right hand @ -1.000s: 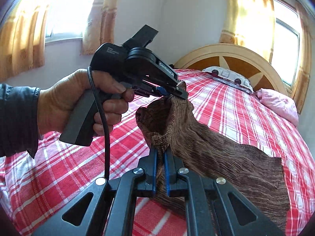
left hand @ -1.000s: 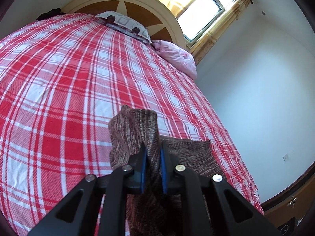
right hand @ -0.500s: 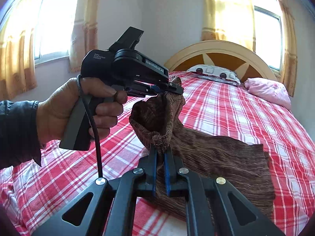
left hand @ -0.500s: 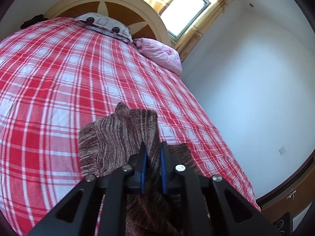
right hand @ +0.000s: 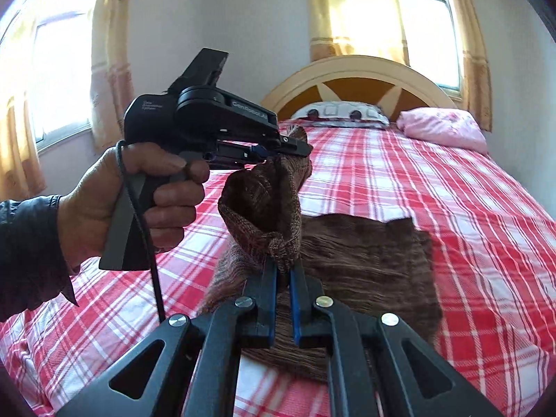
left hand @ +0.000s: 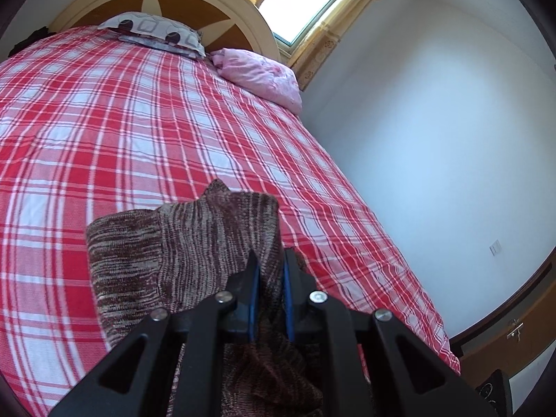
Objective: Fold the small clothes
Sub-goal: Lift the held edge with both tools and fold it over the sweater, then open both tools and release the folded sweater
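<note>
Two tools grip one brown marled knit garment (left hand: pixel 180 257) above the red-and-white plaid bed (left hand: pixel 121 132). In the left wrist view, the left tool (left hand: pixel 269 274) is closed on a bunched fold of the knit. A second ago little cloth lay on the bed beside it; now a wide panel is spread there toward the bed's left edge, so I judge the fold is being laid down. This view shows no right tool.

From the right wrist view, the right tool (right hand: pixel 283 274) is clamped on a knotted lump of the same garment (right hand: pixel 365 253). The left tool (right hand: pixel 278 149), in the person's left hand (right hand: pixel 132 201), pinches the raised corner. Only here does the garment's flat part show, lying toward the bed's foot, lower than before.
</note>
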`<state>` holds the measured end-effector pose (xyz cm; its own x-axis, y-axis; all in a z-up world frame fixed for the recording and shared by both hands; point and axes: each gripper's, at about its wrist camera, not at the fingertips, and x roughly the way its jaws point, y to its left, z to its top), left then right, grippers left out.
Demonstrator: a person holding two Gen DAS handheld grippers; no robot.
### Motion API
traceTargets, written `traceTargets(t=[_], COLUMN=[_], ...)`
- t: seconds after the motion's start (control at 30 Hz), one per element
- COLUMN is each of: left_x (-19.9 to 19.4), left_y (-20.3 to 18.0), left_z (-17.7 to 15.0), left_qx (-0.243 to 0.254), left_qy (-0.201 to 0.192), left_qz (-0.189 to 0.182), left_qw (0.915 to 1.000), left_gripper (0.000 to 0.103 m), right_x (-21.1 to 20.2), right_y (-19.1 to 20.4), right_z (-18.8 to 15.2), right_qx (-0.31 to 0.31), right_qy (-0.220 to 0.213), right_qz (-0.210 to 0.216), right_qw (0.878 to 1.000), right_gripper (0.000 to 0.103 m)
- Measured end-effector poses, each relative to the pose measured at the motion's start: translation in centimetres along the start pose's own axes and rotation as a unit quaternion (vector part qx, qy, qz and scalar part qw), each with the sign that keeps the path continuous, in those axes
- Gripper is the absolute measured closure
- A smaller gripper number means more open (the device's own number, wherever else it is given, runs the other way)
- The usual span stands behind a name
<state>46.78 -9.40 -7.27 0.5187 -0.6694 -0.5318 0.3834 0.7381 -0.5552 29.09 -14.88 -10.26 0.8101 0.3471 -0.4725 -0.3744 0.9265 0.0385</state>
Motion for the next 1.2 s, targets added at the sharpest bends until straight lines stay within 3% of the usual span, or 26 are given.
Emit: traceTargets(t=[0.43,0.6,0.93,1.03,1.13,1.2], left_x=[8.4,10.6,13.5,13.7,11.6,8.7], left_y=[-4.0,-4.8,-6.6,-7.3,-7.9,-8.1], left_z=[-2.0,-3.0,-4.2,-4.3,-4.2,-4.6], left_qx=[0.029,0.035,0.063,0.070,0.092,0.119], left_qy=[0.069,0.092,0.117,0.124,0.109,0.078], left_qz=[0.014,0.020,0.039,0.055,0.051,0.070], left_qw=[0.9971,0.9950,0.9904,0.9882,0.9884,0.9874], left_gripper=[0.091,0.091,0.089,0.085,0.069,0.035], right_x=[-0.4,0.3,0.2,0.0,-0.1,-0.4], right_y=[-7.6,-10.1,-12.2,-13.0,-13.4,-13.6], right_z=[-3.0,-4.7,-6.2,-6.8,-7.0,-7.2], right_qx=[0.075,0.118,0.163,0.187,0.198,0.205], right_qy=[0.045,0.077,0.107,0.107,0.106,0.103], right_qz=[-0.020,-0.008,-0.001,0.004,0.014,0.019], right_qw=[0.996,0.990,0.981,0.977,0.974,0.973], right_gripper=[0.097,0.097,0.097,0.097,0.097,0.096])
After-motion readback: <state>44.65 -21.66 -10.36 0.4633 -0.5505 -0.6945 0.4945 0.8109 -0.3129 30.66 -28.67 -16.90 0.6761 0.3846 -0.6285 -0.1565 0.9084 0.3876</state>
